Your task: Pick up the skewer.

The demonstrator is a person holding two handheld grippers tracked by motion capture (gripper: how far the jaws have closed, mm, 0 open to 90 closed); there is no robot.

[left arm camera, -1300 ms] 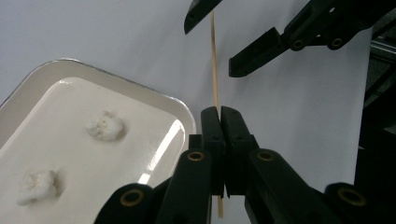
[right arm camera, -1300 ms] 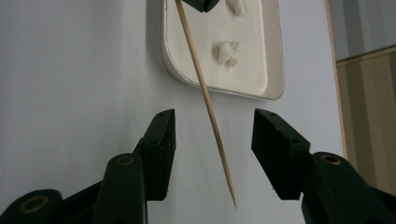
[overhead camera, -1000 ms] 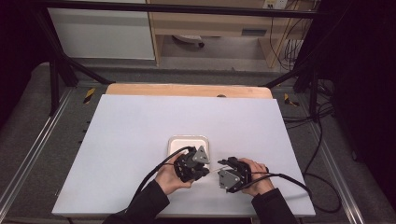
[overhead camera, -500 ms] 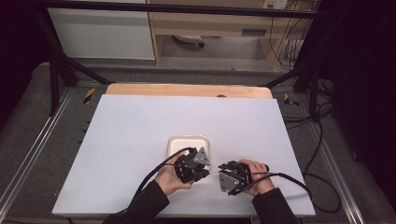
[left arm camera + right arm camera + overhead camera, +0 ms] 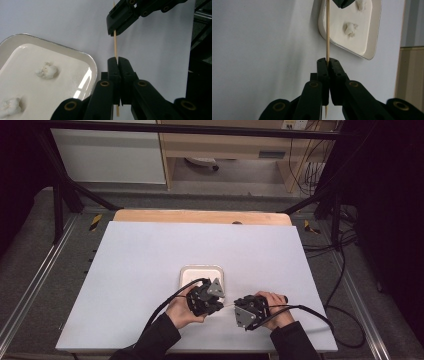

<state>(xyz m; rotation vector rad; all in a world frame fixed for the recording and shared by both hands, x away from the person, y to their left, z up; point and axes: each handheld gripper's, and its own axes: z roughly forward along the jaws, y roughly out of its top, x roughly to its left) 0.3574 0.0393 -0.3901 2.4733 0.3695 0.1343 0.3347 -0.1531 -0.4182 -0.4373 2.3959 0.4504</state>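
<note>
Both my left gripper [image 5: 117,60] and right gripper [image 5: 327,60] had jaws clamped on one wooden skewer [image 5: 115,45], the right's just closing, beside the white tray [image 5: 91,62]; no writing showed.

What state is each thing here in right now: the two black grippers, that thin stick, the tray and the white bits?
left gripper: shut on the skewer
right gripper: jaws just closed, shut on the skewer
wooden skewer: held between both grippers, bare
tray: flat on the table, upright
two white pieces: lying loose in the tray, apart
</note>
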